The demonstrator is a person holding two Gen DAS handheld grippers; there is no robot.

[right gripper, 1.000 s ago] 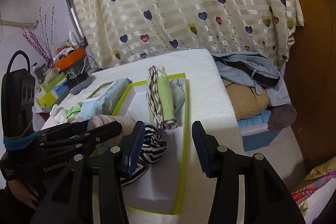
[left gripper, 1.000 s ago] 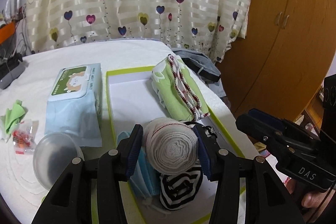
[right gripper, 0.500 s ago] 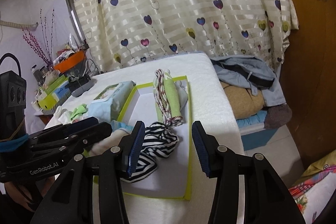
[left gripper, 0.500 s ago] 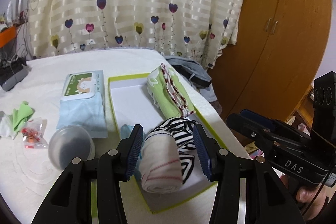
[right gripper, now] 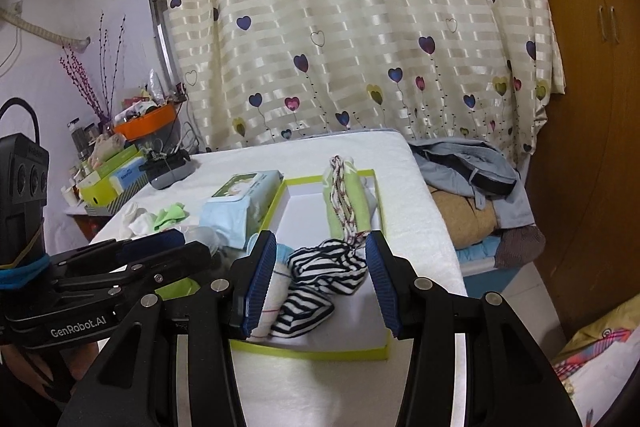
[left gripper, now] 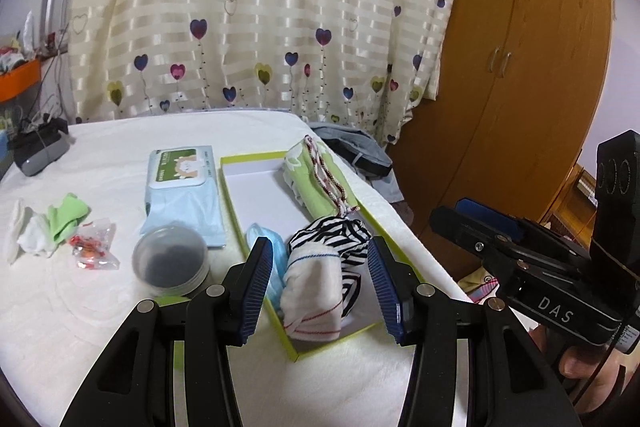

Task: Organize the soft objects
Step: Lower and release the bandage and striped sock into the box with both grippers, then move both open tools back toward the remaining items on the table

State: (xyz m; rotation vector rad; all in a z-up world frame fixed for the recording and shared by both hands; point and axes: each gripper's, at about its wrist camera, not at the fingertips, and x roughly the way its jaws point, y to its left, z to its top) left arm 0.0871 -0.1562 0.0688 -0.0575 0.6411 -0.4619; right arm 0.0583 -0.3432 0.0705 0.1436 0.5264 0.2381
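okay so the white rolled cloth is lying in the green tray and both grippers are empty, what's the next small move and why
Probably send the left hand-held gripper, open and empty, toward the loose green cloth beside the white bits on the bed. The white rolled cloth already lies in the green-edged tray with the striped cloth, so those left-side scraps look like the soft things not yet put in.

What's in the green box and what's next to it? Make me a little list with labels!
box: lime-edged tray with a white floor, on the white bed cover
far end of box: green rolled cloth with a red-white cord
near end of box: white rolled towel, striped cloth, blue mask
beside box: wet wipes pack, round plastic tub
left gripper: open, holding nothing
right gripper: open, holding nothing
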